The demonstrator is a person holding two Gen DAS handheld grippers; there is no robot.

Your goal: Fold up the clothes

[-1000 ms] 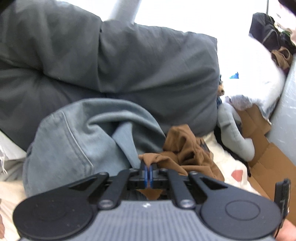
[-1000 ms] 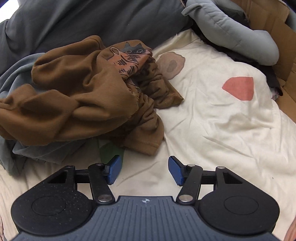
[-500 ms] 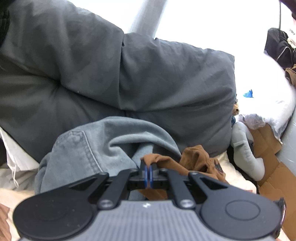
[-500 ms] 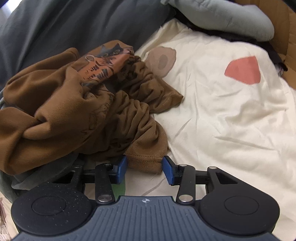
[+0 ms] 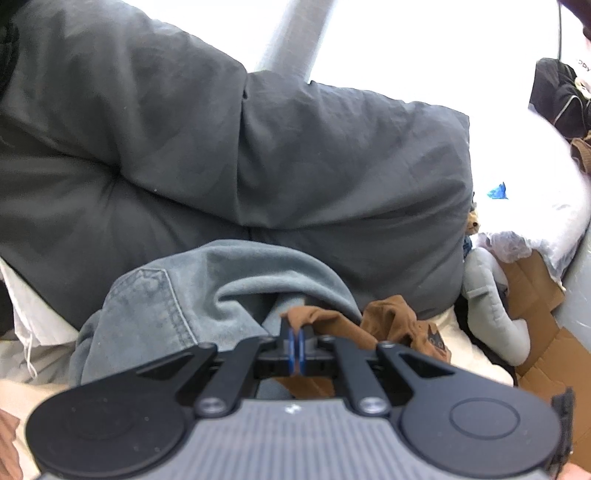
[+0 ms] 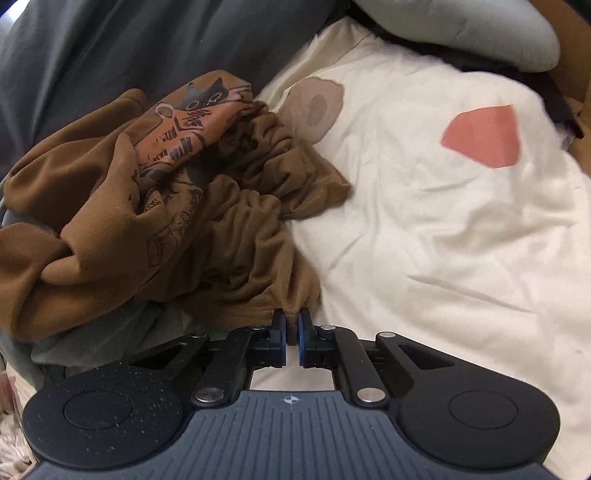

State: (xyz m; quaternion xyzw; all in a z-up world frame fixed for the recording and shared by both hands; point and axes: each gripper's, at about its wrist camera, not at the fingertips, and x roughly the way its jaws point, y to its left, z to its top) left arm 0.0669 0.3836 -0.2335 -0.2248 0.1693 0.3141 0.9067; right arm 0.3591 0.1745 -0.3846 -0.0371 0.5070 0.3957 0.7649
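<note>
Right wrist view: one bed sheet (image 6: pixel 424 229), cream with one pink patch and one tan patch, fills the right and middle of the scene. One dark grey duvet (image 6: pixel 129 40) is heaped along the far left. One brown sweatshirt (image 6: pixel 110 221), crumpled, with a black cat print on an orange panel, lies on the left half, partly on the sheet and partly over one grey-blue garment (image 6: pixel 85 336) that shows beneath its near left edge. One pale grey stuffed toy (image 6: pixel 491 33) lies at the far right, with brown cardboard (image 6: pixel 576 44) behind it. The right tongs (image 6: pixel 291 325) have just been closing and now pinch the near hem of the sweatshirt, the two blue pads drawn close with the fabric edge between them.

Left wrist view: the same grey duvet (image 5: pixel 258 155) takes up most of the frame, bulging in two big folds. The grey-blue garment (image 5: pixel 221 291), with stitched seams, is mounded in front of it, just beyond the tool. The stuffed toy (image 5: pixel 491 295) and cardboard (image 5: pixel 546 332) sit to the right, below one white pillow (image 5: pixel 535 206). One dark bag (image 5: pixel 557 96) sits at the far right. The brown sweatshirt (image 5: pixel 391 325) lies to the right of the grey-blue mound. The left tongs (image 5: pixel 296 339) are clamped narrow on another edge of the sweatshirt, and a little brown cloth hangs below the two blue pads.
</note>
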